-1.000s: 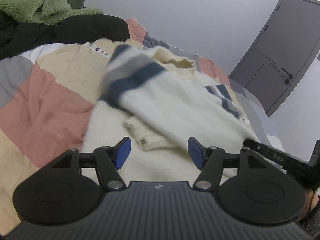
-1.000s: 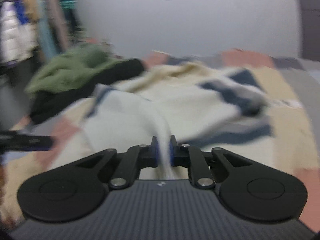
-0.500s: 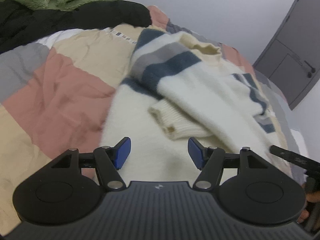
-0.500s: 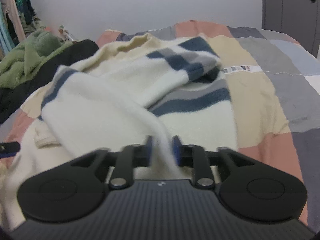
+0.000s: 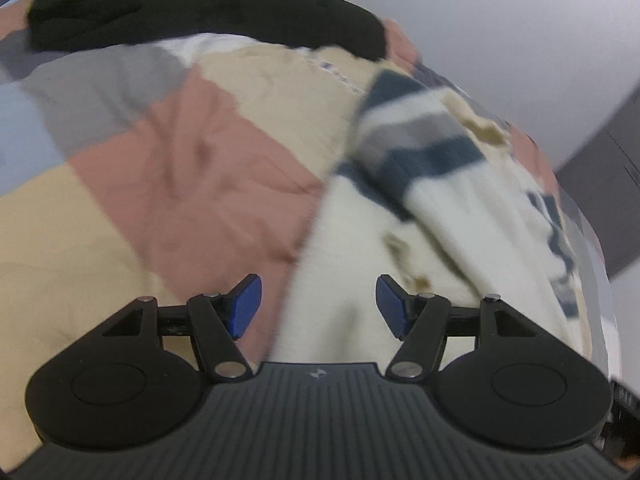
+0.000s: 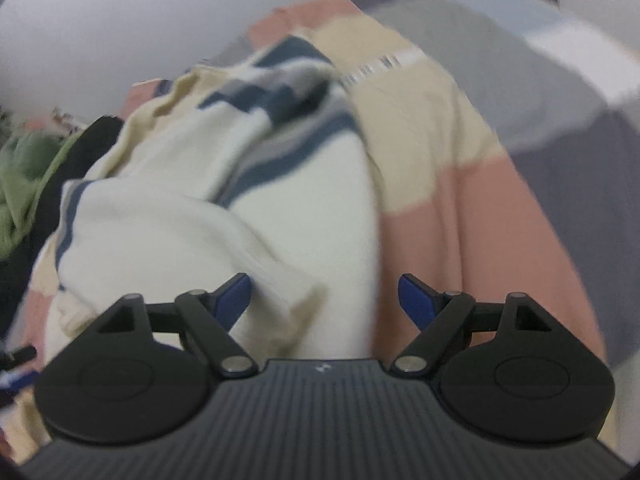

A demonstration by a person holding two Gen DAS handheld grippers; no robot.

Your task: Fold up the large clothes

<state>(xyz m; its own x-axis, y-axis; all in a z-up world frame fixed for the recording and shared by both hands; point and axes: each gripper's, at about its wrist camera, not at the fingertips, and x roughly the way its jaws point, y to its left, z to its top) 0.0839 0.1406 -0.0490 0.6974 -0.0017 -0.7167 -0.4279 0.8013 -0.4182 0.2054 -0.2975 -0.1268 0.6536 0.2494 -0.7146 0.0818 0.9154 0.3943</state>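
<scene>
A cream sweater (image 5: 452, 232) with navy and grey stripes lies on the patchwork bed, its sleeves folded in over the body. My left gripper (image 5: 318, 306) stands open over the sweater's left edge, nothing pressed between its blue pads. In the right wrist view the same sweater (image 6: 280, 200) fills the middle, and a folded sleeve with a ribbed cuff (image 6: 296, 308) lies between the fingers of my right gripper (image 6: 324, 300). That gripper's jaws are opening, and the pads stand clear of the fabric. Both views are blurred.
The bedspread (image 5: 192, 184) is patched in pink, beige and grey. A heap of black and green clothes (image 5: 192, 12) sits at the bed's far end, seen also as clothes (image 6: 36, 168) on the left. A grey door (image 5: 604, 184) stands to the right.
My right gripper went from shut on the sleeve to wide open, leaving the sleeve lying on the sweater. Both grippers moved lower and rolled; the left stayed open.
</scene>
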